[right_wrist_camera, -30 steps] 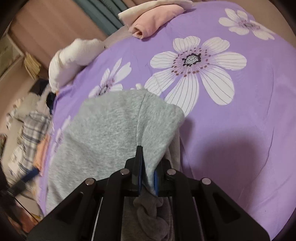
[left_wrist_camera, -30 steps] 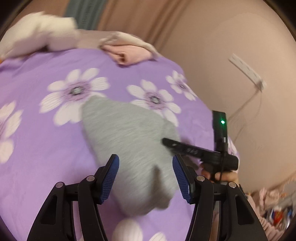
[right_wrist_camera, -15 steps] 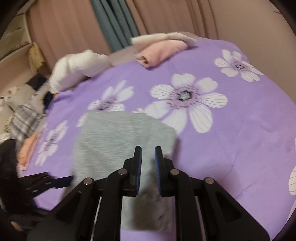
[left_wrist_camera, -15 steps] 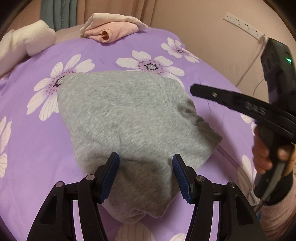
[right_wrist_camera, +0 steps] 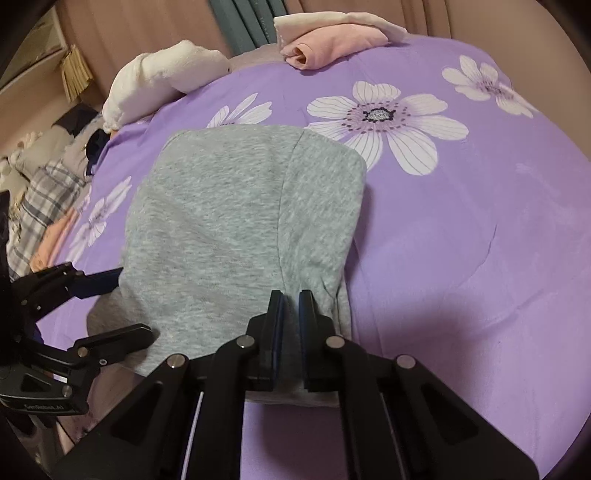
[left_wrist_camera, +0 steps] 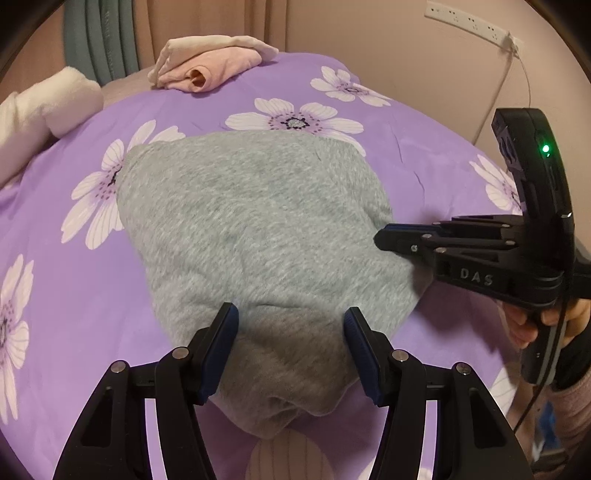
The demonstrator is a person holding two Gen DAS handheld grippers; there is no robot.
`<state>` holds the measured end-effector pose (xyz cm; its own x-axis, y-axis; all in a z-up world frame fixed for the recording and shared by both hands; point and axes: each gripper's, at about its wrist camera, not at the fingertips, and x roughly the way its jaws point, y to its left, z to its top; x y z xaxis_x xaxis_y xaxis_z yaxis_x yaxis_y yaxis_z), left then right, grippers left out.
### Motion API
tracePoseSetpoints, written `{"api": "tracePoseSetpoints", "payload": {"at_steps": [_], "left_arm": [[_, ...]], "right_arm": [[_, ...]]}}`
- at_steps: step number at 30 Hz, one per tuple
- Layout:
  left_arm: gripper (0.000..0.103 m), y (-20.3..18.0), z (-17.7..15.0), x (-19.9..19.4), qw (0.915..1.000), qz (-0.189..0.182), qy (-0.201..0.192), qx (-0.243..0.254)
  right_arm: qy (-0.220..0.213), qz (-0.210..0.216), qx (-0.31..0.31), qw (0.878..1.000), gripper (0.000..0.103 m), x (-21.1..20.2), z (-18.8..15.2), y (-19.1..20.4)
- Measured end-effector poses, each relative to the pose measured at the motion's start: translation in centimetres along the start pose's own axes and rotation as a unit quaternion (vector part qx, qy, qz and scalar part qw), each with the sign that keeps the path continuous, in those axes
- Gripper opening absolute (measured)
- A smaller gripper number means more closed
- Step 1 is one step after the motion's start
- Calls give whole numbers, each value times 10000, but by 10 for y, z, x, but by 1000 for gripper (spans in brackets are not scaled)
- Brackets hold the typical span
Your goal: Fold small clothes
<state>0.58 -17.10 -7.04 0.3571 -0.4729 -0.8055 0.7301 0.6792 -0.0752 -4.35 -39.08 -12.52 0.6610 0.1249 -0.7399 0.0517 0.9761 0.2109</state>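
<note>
Only left wrist view shows power strip (left_wrist_camera: 476, 18). Grey garment (left_wrist_camera: 255, 240) beneath half-spread left gripper (left_wrist_camera: 291, 349); right gripper (right_wrist_camera: 291, 332) closed, empty.

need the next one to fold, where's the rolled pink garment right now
The rolled pink garment lies at the far end of the purple floral bedspread, under a cream cloth, beyond the folded grey knit garment.

One grey garment (left_wrist_camera: 255, 236), two tongs (left_wrist_camera: 290, 350).

Grey garment (left_wrist_camera: 258, 229); purple bedspread (left_wrist_camera: 424, 166) (white flower print).
</note>
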Motion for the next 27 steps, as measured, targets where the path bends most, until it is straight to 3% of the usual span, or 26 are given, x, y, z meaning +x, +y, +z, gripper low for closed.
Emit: {"api": "tracePoseSetpoints", "payload": {"at_steps": [5, 9, 12, 22, 27], "left_arm": [[58, 18, -4, -18, 9964, -402, -306, -684], [58, 42, -16, -46, 9869, -627, -585, -1369], [58, 60, -35, -59, 9801, -598, -726, -1750], [58, 91, -87, -58, 9628, -624, -391, -2601], [58, 96, -94, -58, 9583, -702, -370, -2746]], "right_arm": [[-144, 108, 201, 9996, 10, -14, 3, 1], [-504, 389, 139, 9979, 27, -40, 3, 10], [-561, 675, -58, 9961, 27, -48, 2, 24], [-614, 1376, -982, 9837, 24, -38, 9, 99], [26, 988, -1291, 9867, 21, -1, -6, 114]]}}
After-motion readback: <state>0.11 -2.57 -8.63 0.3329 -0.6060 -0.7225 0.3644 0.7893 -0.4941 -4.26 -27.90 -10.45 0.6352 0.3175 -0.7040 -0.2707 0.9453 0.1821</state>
